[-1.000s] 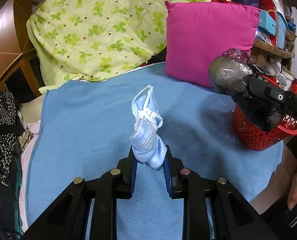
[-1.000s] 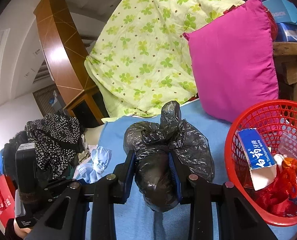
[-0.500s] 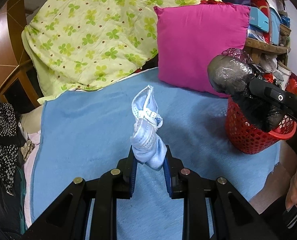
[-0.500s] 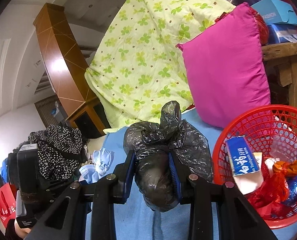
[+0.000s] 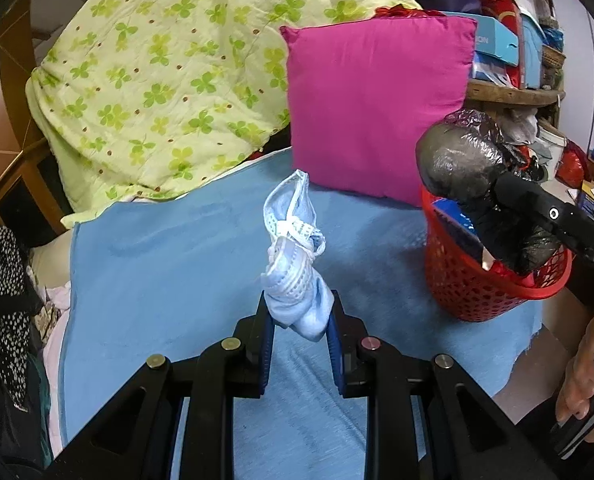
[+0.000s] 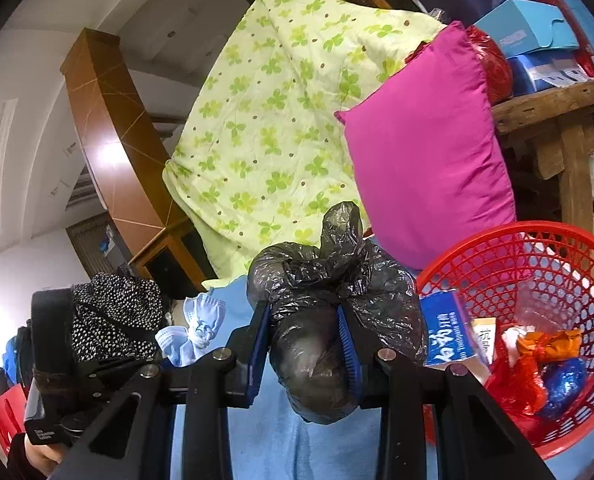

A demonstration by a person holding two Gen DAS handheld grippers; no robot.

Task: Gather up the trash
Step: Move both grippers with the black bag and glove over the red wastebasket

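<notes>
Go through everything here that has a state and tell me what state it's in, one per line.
Left tongs: shut on the face mask.
Face mask: crumpled, tied with its straps, held above the blue sheet.
Right tongs: shut on the black bag.
Black bag: knotted, held beside the red basket.
Red basket: upright, partly filled with trash.
</notes>
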